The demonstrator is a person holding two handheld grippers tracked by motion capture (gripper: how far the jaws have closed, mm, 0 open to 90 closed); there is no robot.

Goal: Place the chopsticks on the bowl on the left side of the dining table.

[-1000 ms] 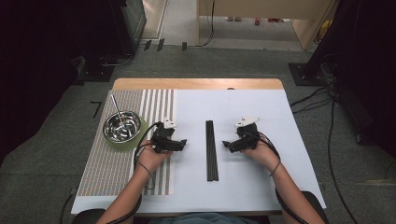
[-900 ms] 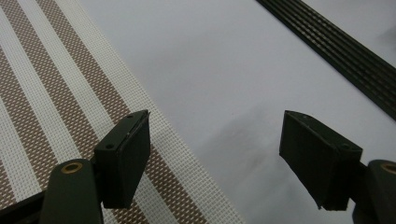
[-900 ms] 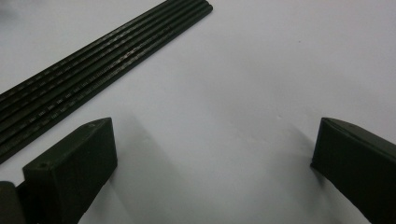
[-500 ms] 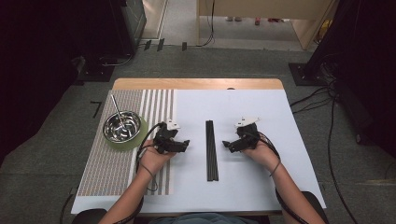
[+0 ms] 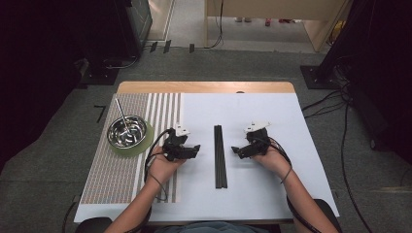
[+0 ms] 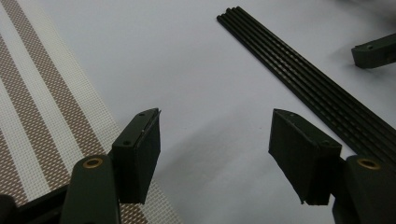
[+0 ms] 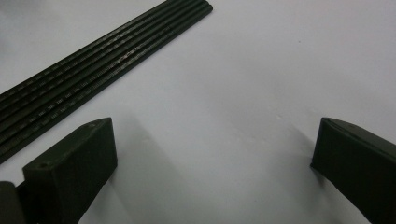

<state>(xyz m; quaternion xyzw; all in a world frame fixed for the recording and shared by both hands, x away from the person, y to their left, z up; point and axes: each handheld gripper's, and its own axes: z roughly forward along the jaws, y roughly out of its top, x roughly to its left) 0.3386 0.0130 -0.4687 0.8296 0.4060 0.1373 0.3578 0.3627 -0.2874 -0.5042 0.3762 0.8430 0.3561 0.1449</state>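
Note:
A bundle of black chopsticks (image 5: 220,155) lies lengthwise in the middle of the white sheet, also seen in the left gripper view (image 6: 308,79) and the right gripper view (image 7: 93,65). My left gripper (image 5: 195,148) rests just left of the bundle and points at it. It is open (image 6: 215,116), its jaws have just been closing a little, and only bare sheet lies between them. My right gripper (image 5: 235,150) sits just right of the bundle, facing it. It is open wide (image 7: 215,126) with nothing between its jaws.
A steel bowl (image 5: 127,131) with a metal utensil in it stands on a green coaster on the striped placemat (image 5: 111,174) at the left. The white sheet (image 5: 272,111) covers the rest of the table. One jaw of the right gripper (image 6: 373,51) shows beyond the chopsticks.
My left gripper has edged slightly toward the chopsticks. The right hand and the chopsticks have stayed put.

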